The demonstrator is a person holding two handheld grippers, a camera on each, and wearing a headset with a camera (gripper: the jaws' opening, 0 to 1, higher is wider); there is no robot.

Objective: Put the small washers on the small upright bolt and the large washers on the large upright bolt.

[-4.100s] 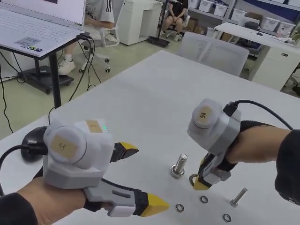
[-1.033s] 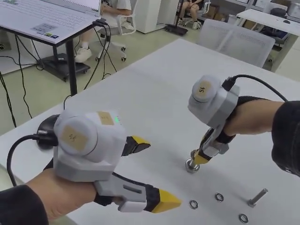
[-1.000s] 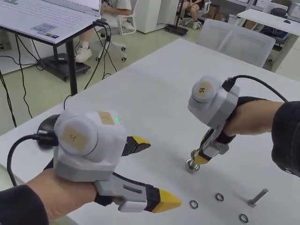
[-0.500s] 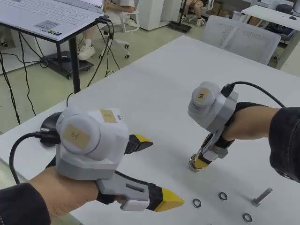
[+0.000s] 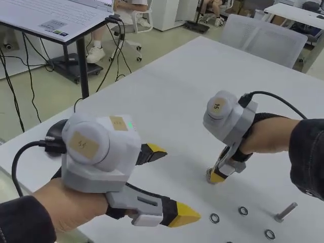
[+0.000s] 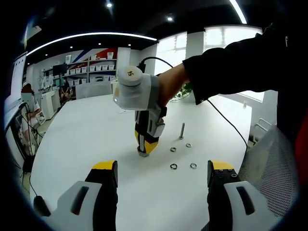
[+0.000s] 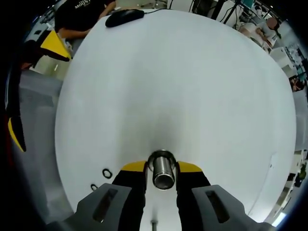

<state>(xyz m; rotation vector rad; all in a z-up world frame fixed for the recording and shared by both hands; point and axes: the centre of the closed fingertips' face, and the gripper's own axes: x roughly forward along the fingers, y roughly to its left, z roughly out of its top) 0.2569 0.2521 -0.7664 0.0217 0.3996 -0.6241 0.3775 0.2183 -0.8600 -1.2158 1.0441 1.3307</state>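
Note:
My right gripper [image 5: 217, 176] points straight down over the large upright bolt [image 7: 163, 175], which stands between its jaws. The jaws look shut on a large washer [image 7: 162, 156] ringed around the bolt. In the left gripper view the right gripper [image 6: 144, 148] hides most of the bolt. The small bolt [image 5: 286, 211] stands upright to its right [image 6: 182, 131]. Several small washers [image 5: 214, 218] [image 6: 173, 166] lie loose on the white table [image 5: 167, 91] between the two bolts. My left gripper [image 5: 172, 183] hovers open at the front left, nothing between its fingers [image 6: 162, 168].
A black mouse [image 5: 53, 136] with a cable lies at the table's left edge, behind my left gripper. A laptop [image 5: 55, 15] sits on a side desk at far left. A mesh chair [image 5: 258, 35] stands at the table's far end.
The right gripper has come from beside the large bolt to over it and sunk lower along it. The left gripper has stayed open in place. The head camera has shifted.

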